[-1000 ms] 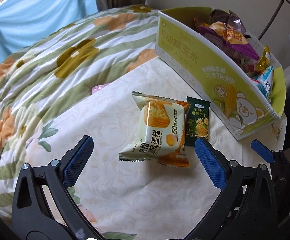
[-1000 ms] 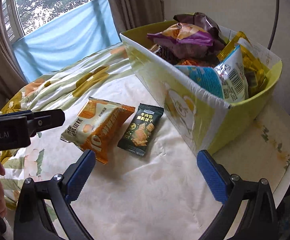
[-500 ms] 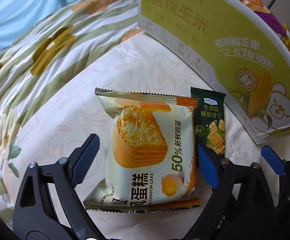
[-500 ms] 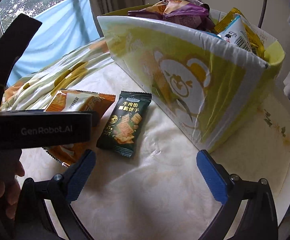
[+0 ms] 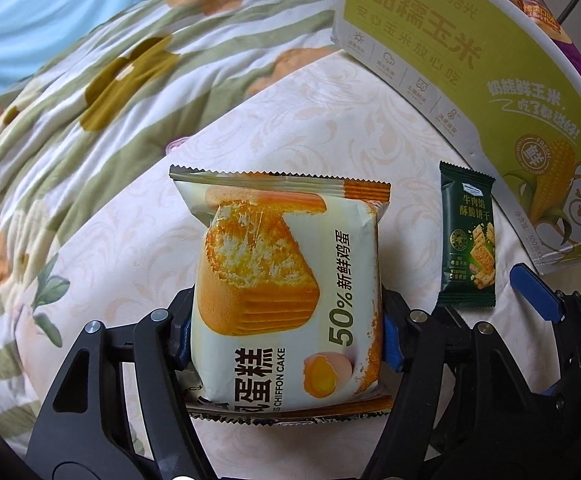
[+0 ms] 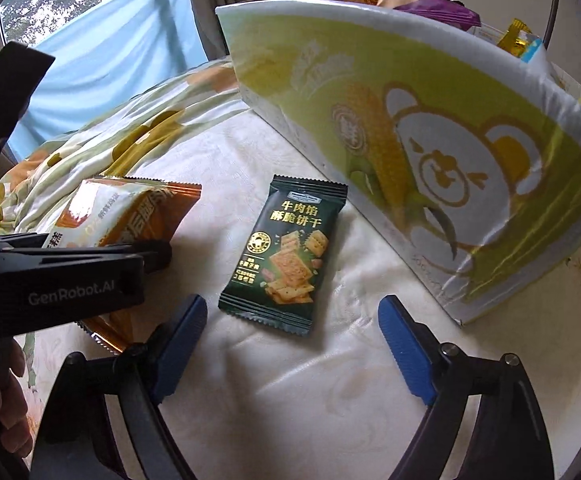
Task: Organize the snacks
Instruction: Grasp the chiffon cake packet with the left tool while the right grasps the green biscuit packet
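**Left clamp on the cake packet, right one over the biscuit**

My left gripper [image 5: 286, 340] has just been closing, and its blue pads now press both sides of the chiffon cake packet [image 5: 282, 280]; the pads are mostly hidden behind the wrapper, whose near edge is cut off by the frame of the jaws. My right gripper [image 6: 292, 344] has also just been closing, yet its fingers stand apart with nothing between them; the green biscuit packet [image 6: 284, 252] lies just ahead of the tips on the cream cloth [image 6: 290, 400]. Beyond the right finger stands the yellow-green snack box [image 6: 430, 128]; I can make out only the tops of its bags.
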Demonstrator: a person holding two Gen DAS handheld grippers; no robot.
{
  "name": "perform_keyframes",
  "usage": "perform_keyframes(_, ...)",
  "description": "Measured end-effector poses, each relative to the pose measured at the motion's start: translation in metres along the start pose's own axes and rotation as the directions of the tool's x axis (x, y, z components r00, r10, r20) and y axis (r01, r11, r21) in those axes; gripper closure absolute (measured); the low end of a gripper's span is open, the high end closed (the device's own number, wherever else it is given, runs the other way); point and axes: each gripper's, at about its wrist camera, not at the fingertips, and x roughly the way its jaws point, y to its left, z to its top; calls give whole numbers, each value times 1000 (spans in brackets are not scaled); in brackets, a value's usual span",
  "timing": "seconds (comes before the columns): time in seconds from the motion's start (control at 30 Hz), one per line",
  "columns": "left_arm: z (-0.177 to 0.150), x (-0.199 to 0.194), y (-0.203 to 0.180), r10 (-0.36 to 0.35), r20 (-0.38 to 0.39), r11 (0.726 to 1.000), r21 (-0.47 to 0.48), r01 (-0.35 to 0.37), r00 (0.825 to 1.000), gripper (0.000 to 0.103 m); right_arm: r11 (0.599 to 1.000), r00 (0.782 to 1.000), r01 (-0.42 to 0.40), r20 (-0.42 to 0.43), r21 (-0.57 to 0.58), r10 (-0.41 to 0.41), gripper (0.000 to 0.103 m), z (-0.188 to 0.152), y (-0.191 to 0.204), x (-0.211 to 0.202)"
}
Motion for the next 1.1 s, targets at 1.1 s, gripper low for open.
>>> perform_keyframes(1.1, -39, -18, 40, 19, 37, 982, -187, -11, 999, 41, 938, 991, -128, -11, -321, 132, 63, 27, 35, 34)
